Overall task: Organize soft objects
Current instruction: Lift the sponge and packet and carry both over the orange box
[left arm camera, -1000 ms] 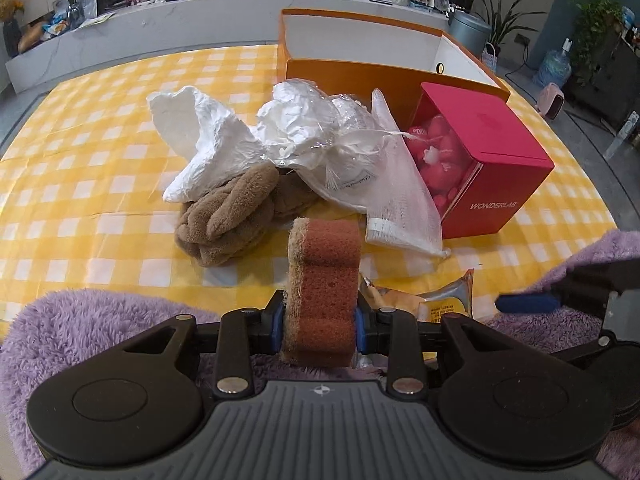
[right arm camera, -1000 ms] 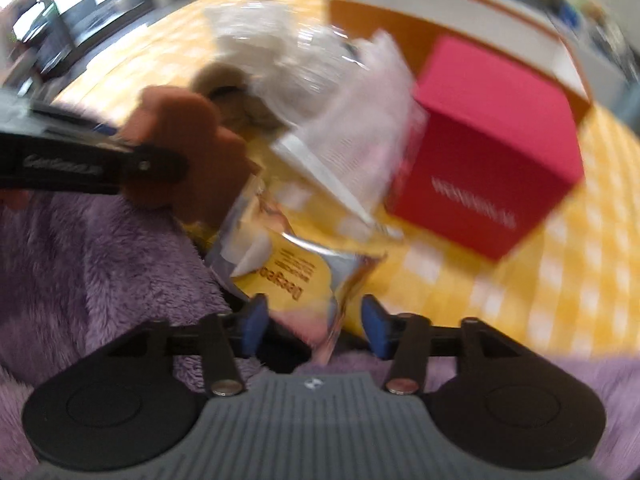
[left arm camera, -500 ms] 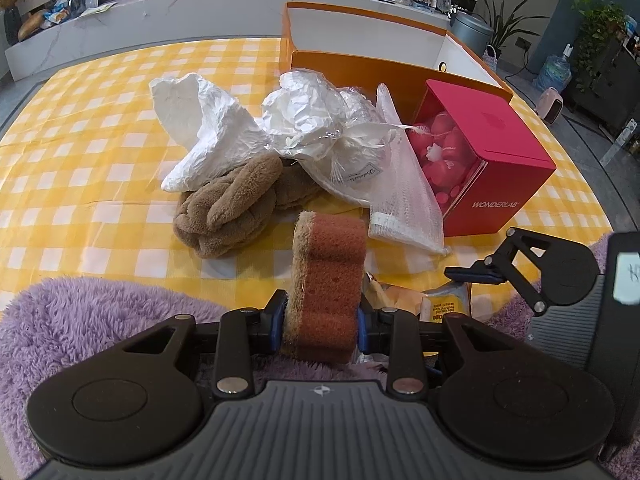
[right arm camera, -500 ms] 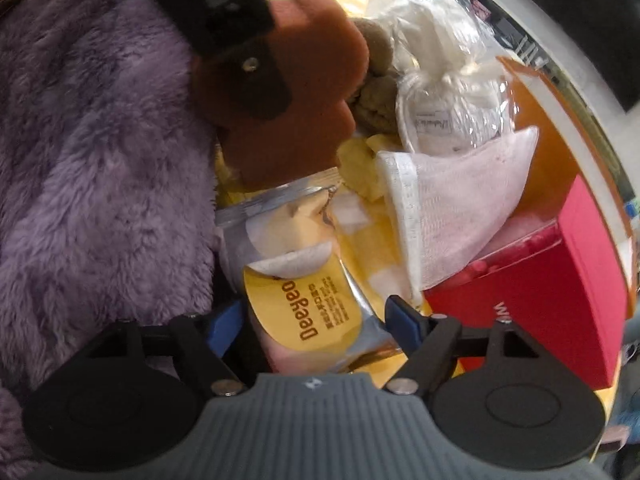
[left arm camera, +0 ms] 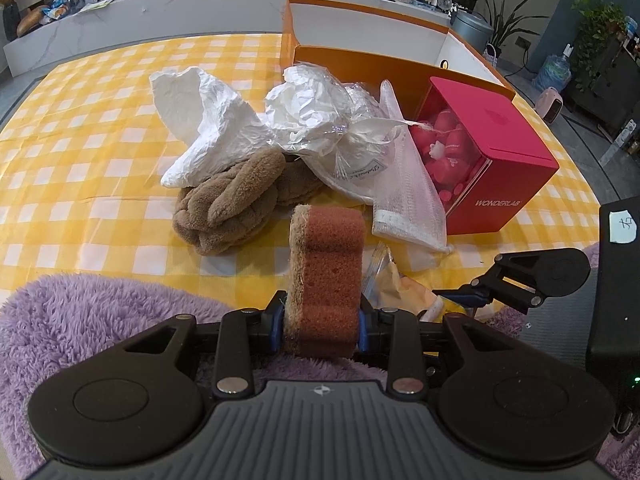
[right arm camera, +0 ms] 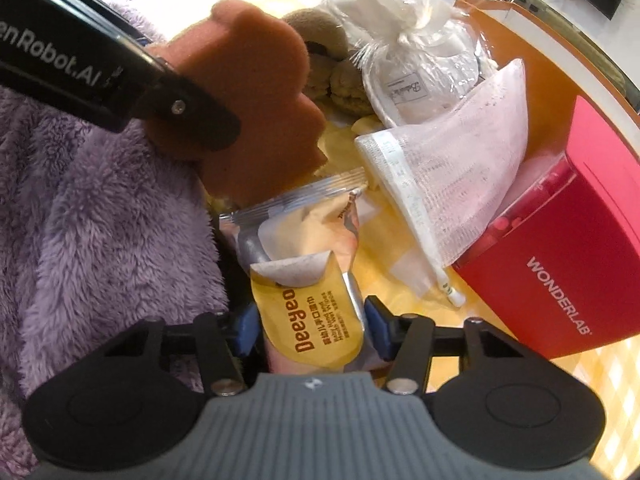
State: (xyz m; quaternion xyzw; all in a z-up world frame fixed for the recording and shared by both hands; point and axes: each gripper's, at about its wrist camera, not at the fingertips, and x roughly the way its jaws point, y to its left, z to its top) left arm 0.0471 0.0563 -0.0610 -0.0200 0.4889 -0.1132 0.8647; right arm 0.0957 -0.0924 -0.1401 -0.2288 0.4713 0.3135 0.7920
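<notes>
Your left gripper (left arm camera: 322, 326) is clamped on the brown sponge (left arm camera: 326, 276): both blue pads press its sides, and the sponge stands upright on its narrow edge, projecting forward from the jaws above the near end of the yellow checked tablecloth (left arm camera: 80, 160). Your right gripper (right arm camera: 312, 330) has its pads closed against the yellow wipes packet (right arm camera: 316, 280) marked "Deeyeo" — the packet sits lengthwise between the fingers, its sealed silver end pointing away from you and reaching under the sponge. In the left wrist view, the right gripper enters from the right edge, just beside the sponge and low over the packet. A purple fluffy blanket (left arm camera: 92, 320) lies beneath both tools along the near edge of the table. Ahead of the sponge, the remaining soft items form one pile: a brown plush slipper (left arm camera: 228, 204) at the front left, a crumpled white bag (left arm camera: 204, 128) draped over its far side, a tied clear plastic bag (left arm camera: 344, 136) holding white material at the centre, and a white mesh pouch (left arm camera: 408, 196) leaning against the red box (left arm camera: 492, 168) marked "WONDERLAB". The red box has a clear side panel showing red and pink items inside; what they are cannot be determined. Behind the pile, the orange storage box (left arm camera: 360, 60) stands open, touching the rear of the red box.
</notes>
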